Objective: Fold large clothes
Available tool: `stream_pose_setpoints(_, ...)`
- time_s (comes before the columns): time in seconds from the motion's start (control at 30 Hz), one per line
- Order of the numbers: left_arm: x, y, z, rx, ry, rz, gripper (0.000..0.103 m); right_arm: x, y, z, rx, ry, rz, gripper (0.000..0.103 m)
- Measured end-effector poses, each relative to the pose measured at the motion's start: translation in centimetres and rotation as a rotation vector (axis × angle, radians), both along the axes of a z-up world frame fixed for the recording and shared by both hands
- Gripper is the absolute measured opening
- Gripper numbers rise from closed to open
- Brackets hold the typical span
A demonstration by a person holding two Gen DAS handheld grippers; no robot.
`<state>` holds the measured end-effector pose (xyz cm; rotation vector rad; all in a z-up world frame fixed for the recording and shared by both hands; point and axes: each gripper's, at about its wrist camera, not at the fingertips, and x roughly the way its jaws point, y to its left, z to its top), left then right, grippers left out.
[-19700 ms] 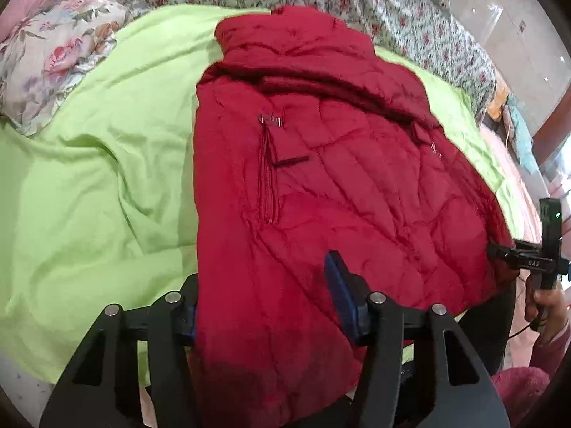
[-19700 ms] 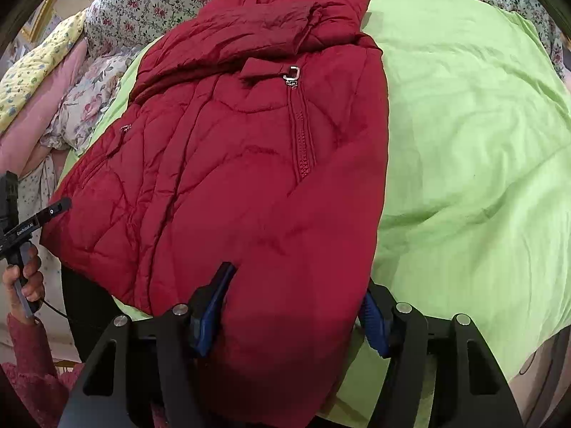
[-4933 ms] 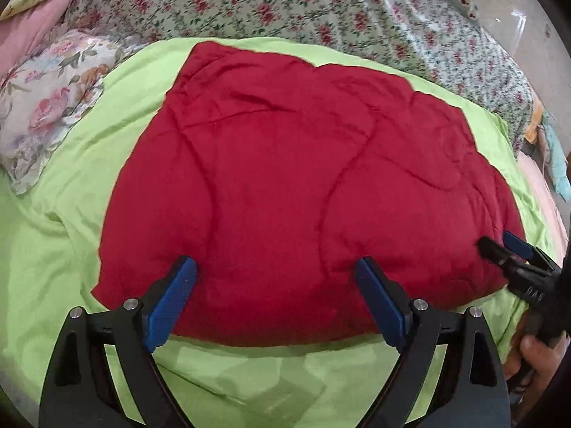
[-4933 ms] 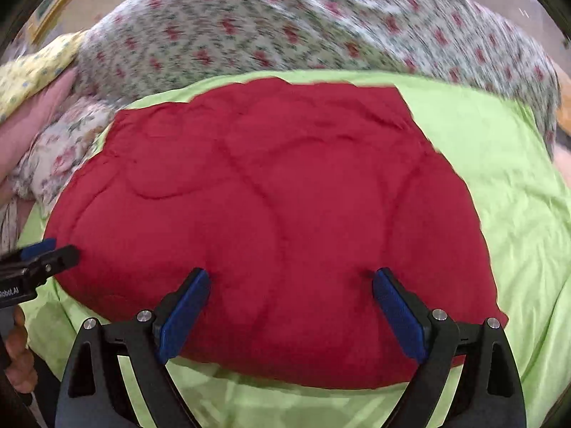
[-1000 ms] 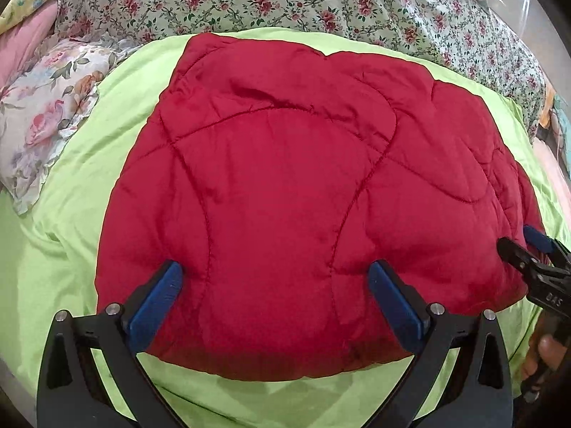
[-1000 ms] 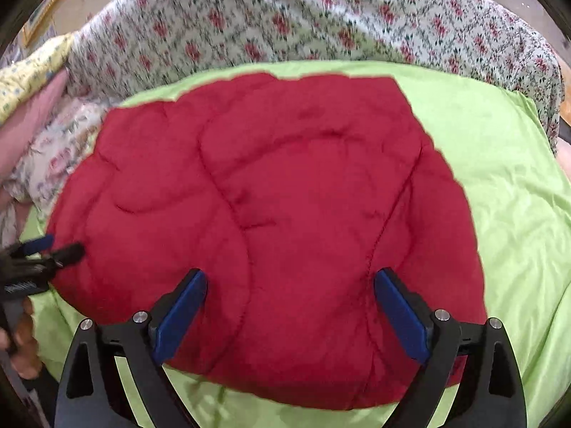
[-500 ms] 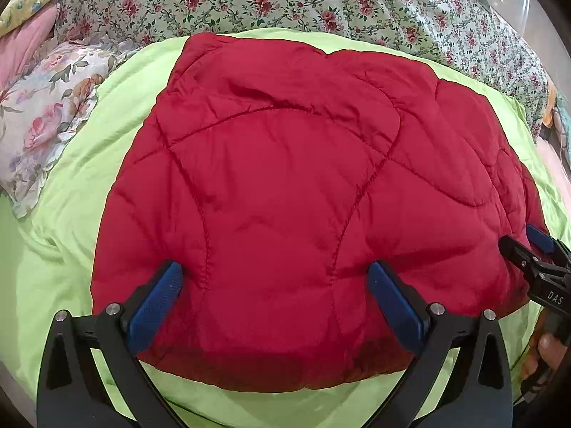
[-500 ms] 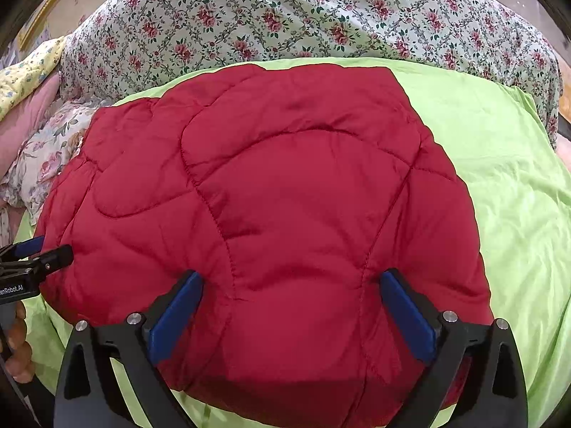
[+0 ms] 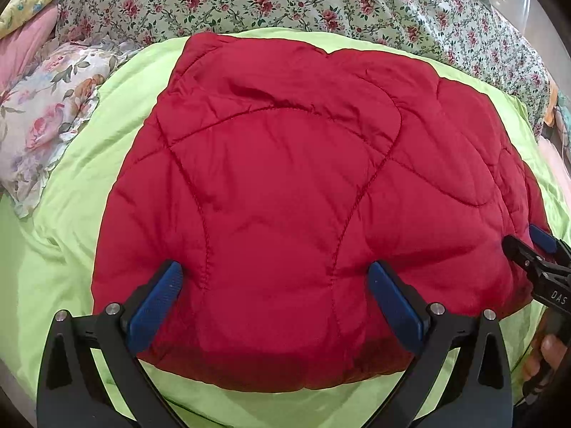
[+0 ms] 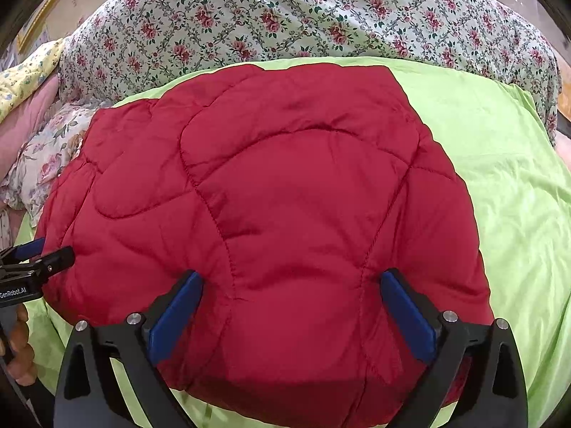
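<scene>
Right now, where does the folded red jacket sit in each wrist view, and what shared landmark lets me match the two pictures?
Left wrist: the red jacket fills the centre, on the green sheet; the right gripper shows at its right edge.
Right wrist: the red jacket fills the centre and left; the left gripper shows at its left edge.
Shared landmark: the floral bedspread along the top of both.

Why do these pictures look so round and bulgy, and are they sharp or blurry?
Left wrist view: fisheye lens bows the red jacket and green sheet, corners go black; sharp, soft even light, dark shadow band along the near hem. Right wrist view: same bulge, crisp stitching, no glare; open right claw casts little shadow.
</scene>
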<state>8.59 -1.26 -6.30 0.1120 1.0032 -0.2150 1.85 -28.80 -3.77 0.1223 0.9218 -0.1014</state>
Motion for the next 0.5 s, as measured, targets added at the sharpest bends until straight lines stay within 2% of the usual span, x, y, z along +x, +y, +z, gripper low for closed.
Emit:
stream_pose_setpoints(0.27, -1.2, 0.1, 1.0, 0.014, -0.008, 0.008, 0.103, -1.7, -0.2, 1.6, 0.032, -0.028, -0.006, 0.099)
stream_pose_setpoints(0.5, -4.1, 0.2, 2.1, 0.03, -0.023, 0.013, 0.103, -4.2, -0.2, 3.3, 0.027, -0.056, 0.022, 0.099)
